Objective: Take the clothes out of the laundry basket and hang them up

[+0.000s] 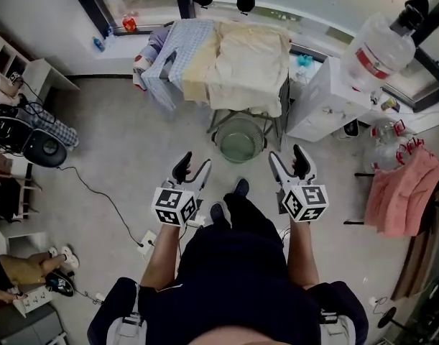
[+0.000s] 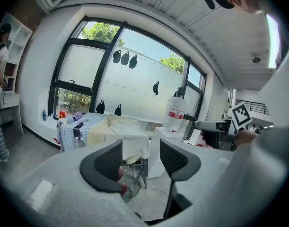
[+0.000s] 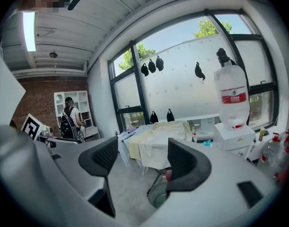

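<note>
A round green mesh laundry basket (image 1: 239, 138) stands on the floor under the drying rack (image 1: 226, 56), which carries cream, yellow and blue checked clothes. The basket (image 2: 129, 187) peeks out below the left jaws and the basket (image 3: 158, 193) sits low between the right jaws. My left gripper (image 1: 193, 169) and right gripper (image 1: 288, 161) hover at waist height short of the basket, one on each side. Both are open with nothing between their jaws. The cream clothes (image 3: 159, 142) on the rack lie straight ahead.
A white water dispenser (image 1: 327, 99) with a large bottle (image 1: 373, 52) stands right of the rack. A pink cloth (image 1: 402, 192) hangs at the right. Cables and a power strip (image 1: 146, 240) lie on the floor at left, beside black bags (image 1: 32, 146). A person (image 3: 68, 121) stands by shelves.
</note>
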A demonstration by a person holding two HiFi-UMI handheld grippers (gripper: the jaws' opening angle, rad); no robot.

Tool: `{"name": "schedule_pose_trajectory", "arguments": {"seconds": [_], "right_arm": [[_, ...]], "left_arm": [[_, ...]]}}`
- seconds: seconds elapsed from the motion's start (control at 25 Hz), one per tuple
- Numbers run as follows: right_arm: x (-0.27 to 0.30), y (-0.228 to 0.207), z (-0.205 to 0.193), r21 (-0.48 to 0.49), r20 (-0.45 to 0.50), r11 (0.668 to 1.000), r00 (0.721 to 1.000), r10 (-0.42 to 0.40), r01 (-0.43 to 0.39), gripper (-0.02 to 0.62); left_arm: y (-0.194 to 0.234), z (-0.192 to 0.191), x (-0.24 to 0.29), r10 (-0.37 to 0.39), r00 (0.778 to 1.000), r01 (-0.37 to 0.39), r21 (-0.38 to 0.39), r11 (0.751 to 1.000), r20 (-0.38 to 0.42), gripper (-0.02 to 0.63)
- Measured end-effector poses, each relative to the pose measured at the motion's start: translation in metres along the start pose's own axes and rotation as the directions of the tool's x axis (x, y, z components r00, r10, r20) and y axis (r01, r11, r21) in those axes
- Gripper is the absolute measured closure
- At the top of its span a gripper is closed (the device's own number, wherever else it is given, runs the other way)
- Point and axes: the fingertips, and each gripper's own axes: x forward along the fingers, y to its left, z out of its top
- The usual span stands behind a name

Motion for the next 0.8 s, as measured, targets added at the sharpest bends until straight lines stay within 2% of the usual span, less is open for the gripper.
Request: {"name": "schedule_pose_trajectory", "arguments": {"seconds": [0.24, 0.52, 0.6, 0.72, 0.8], "right_arm": [[-0.031, 0.0, -0.01, -0.02, 0.007, 1.0, 1.0, 0.01, -0.01, 0.268], [-0.049, -0.021, -0.012, -0.054, 0.0, 0.998, 1.0, 0.022, -0.022, 0.268], [-0.048, -0.025, -0.009, -0.029, 0.014, 0.998, 0.999, 0.048, -0.048, 0.268], [-0.048, -0.027, -0.002, 0.004, 0.03, 0.997, 0.996, 0.081, -0.081, 0.268], [-0.048, -0.025, 0.001, -0.006, 0.036, 0.996, 0.995, 0.09, -0.09, 0.268]], "left_arm": [[-0.019, -0.001, -0.024, 0.029, 0.998, -0.029, 0.001, 1.0, 0.047, 0.356], [-0.043, 0.007, -0.026, 0.069, 0.994, -0.069, 0.002, 0.998, 0.08, 0.356], [-0.049, 0.007, -0.022, 0.069, 0.995, -0.069, 0.001, 0.998, 0.077, 0.356], [-0.062, 0.01, -0.019, 0.044, 0.994, -0.039, -0.052, 0.998, 0.1, 0.356], [-0.064, 0.013, -0.017, 0.054, 0.993, -0.052, -0.029, 0.998, 0.1, 0.356]]}}
